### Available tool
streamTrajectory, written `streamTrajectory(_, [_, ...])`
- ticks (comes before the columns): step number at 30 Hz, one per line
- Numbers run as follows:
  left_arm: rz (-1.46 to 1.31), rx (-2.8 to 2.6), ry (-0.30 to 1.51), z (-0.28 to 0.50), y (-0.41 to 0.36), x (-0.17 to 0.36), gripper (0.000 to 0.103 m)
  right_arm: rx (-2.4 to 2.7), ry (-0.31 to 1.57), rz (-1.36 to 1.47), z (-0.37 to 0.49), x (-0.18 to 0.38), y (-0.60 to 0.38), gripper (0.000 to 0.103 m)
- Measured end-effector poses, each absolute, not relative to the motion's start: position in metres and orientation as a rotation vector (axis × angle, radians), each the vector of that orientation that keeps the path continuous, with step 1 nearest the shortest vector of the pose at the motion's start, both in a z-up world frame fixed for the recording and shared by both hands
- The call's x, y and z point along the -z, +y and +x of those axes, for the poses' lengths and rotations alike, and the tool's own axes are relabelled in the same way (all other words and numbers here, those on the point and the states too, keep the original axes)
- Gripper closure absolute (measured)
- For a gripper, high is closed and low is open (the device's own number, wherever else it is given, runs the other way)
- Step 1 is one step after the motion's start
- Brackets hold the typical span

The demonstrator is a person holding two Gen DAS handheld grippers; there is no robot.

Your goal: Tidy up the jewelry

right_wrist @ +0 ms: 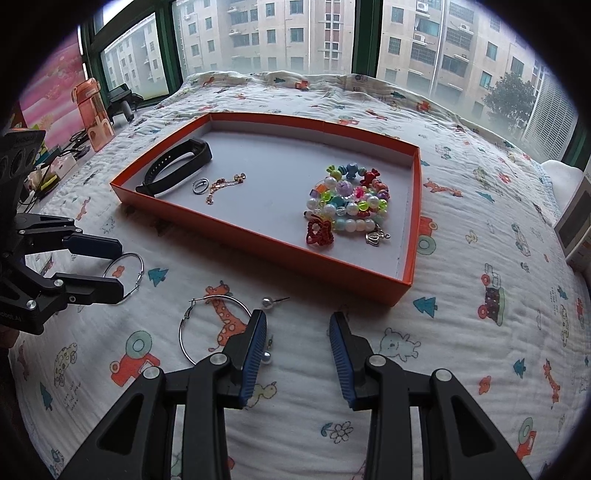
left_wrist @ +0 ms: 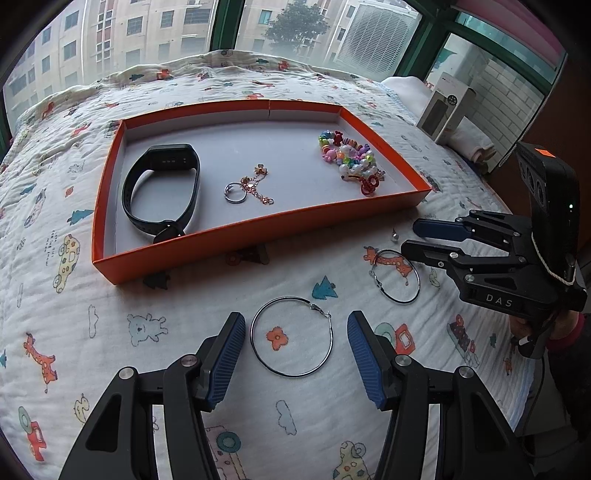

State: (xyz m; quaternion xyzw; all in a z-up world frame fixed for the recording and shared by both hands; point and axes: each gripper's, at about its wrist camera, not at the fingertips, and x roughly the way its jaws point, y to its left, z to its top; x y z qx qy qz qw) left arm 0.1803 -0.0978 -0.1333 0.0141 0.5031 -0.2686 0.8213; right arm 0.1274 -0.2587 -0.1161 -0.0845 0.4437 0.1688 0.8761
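"DAS" is printed in white on the right gripper point(left_wrist: 410, 238) body, seen from the left wrist view. Partial lettering shows on the left gripper's body in the right wrist view, too cut off to read. A white box point(left_wrist: 445, 109) with a dark device printed on it stands at the far right; its small text is unreadable.

Surface: bed with a white quilt point(left_wrist: 184, 325) printed with giraffes, cars, bears and trees. Behind it, green-framed windows point(right_wrist: 365, 35) look onto apartment blocks. A pink bottle point(right_wrist: 94, 114) stands at the left of the bed.

Orange tray point(left_wrist: 258, 225) sits on the quilt. Inside: black wristband point(left_wrist: 162, 188) at left, small ring point(left_wrist: 234, 192) and thin chain point(left_wrist: 258, 184) in the middle, colourful bead bracelets point(left_wrist: 349, 158) at right.

Left gripper point(left_wrist: 295, 350): fingers apart, 1 hoop earring point(left_wrist: 291, 336) flat on the quilt between them, pads not touching it.

Right gripper: fingers apart, nothing between them. A second hoop earring point(right_wrist: 212, 328) lies just left of its left finger, partly under it. 2 pearl studs are near that finger, 1 point(right_wrist: 267, 302) just above the tip, 1 point(right_wrist: 266, 356) beside the pad.

All 4 earrings lie outside the tray, on its near side.
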Motion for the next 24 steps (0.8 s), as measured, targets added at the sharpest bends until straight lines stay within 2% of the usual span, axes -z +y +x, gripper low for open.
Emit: streamTrajectory(24, [0.037,0.571,1.07,0.182,-0.098,0.134,0.039,-0.487,0.903,-0.216,0.134,0.116,-0.248,0.07])
